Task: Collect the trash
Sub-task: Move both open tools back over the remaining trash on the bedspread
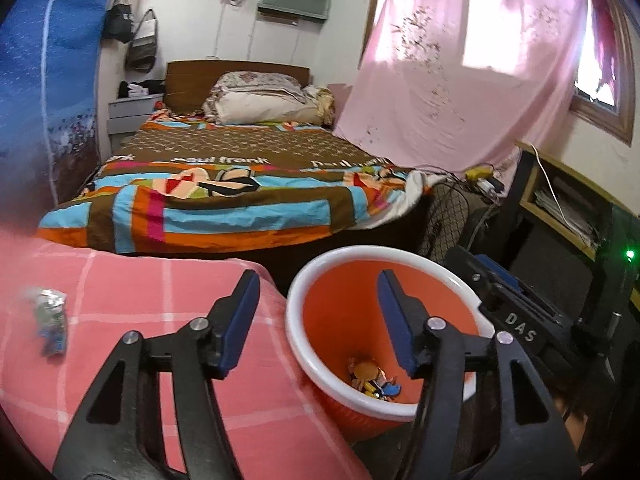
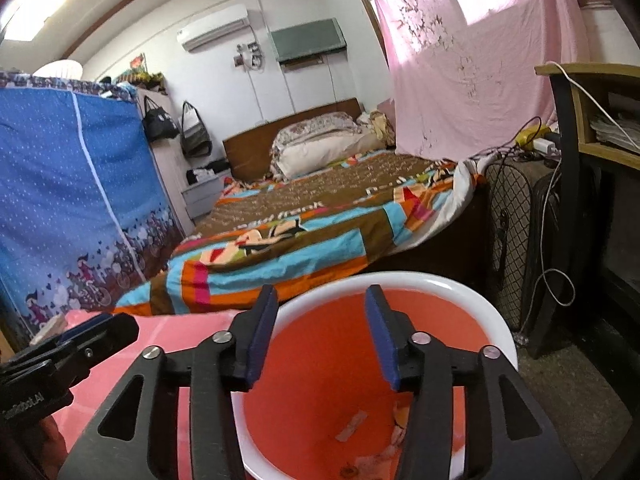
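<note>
An orange bin with a white rim [image 1: 297, 320] stands beside a pink checked cloth [image 1: 152, 292]. Colourful wrappers [image 1: 372, 380] lie at its bottom. My left gripper [image 1: 318, 284] hovers over the near left rim, open, with nothing between its blue pads. A crumpled silver and blue wrapper [image 1: 50, 320] lies on the cloth, well to the left of that gripper. In the right wrist view my right gripper [image 2: 322, 296] is over the bin [image 2: 480, 304], open and empty, with paper scraps [image 2: 352, 426] below it. The left gripper's body [image 2: 80, 344] shows at that view's left edge.
A bed with a striped brown quilt [image 1: 240, 168] lies beyond the bin. A blue fabric wardrobe [image 2: 60, 184] stands at the left. Right of the bin are a black wire fan guard [image 2: 508, 220], loose cables and a dark desk with shelves [image 2: 592, 112].
</note>
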A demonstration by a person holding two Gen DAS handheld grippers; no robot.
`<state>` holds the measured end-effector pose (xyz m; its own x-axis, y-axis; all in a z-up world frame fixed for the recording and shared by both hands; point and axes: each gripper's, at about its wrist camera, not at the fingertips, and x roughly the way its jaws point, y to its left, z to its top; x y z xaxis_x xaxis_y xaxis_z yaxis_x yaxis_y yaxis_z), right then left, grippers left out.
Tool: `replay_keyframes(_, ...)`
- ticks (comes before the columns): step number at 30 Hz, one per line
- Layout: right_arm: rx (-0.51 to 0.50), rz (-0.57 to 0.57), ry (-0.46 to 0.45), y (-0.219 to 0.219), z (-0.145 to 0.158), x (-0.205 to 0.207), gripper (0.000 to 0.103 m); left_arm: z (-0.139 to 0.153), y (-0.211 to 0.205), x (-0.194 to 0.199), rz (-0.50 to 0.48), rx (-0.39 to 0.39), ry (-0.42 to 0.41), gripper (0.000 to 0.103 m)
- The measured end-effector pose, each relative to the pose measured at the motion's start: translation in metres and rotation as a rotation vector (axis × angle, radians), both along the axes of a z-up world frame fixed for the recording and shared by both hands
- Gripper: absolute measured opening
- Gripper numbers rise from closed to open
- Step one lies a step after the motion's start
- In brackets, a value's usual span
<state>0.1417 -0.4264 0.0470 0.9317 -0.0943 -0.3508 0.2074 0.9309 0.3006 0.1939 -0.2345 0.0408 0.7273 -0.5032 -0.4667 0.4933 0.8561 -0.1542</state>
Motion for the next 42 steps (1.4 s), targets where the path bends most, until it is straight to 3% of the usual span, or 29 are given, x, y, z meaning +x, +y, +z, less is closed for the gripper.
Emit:
replay_keyframes(3, -0.006, 0.000, -0.028, 0.007, 0.006, 0.001, 0.051, 0.005, 0.017, 0.001, 0.046, -0.017, -0.016, 0.073)
replay_keyframes(6, -0.009, -0.008, -0.059, 0.015, 0.011, 0.002, 0.075, 0.010, 0.038, 0.002, 0.101, -0.039, -0.038, 0.077)
replay_keyframes(11, -0.010, 0.009, -0.128, 0.033, 0.022, 0.004, 0.083, 0.017, 0.074, 0.005, 0.206, -0.084, -0.073, 0.095)
replay_keyframes(13, -0.015, 0.009, -0.154, 0.040, 0.025, 0.003, 0.091, 0.018, 0.092, 0.002, 0.258, -0.118, -0.097, 0.103)
replay_keyframes(16, -0.018, 0.013, -0.216, 0.053, 0.031, 0.001, 0.103, 0.020, 0.116, -0.003, 0.348, -0.155, -0.151, 0.103)
replay_keyframes(29, -0.064, 0.130, -0.399, 0.126, 0.048, 0.005, 0.103, 0.019, 0.184, -0.015, 0.485, -0.082, -0.270, 0.103)
replay_keyframes(42, -0.153, 0.242, -0.454, 0.202, 0.046, 0.021, 0.103, 0.009, 0.242, -0.026, 0.576, 0.005, -0.390, 0.103)
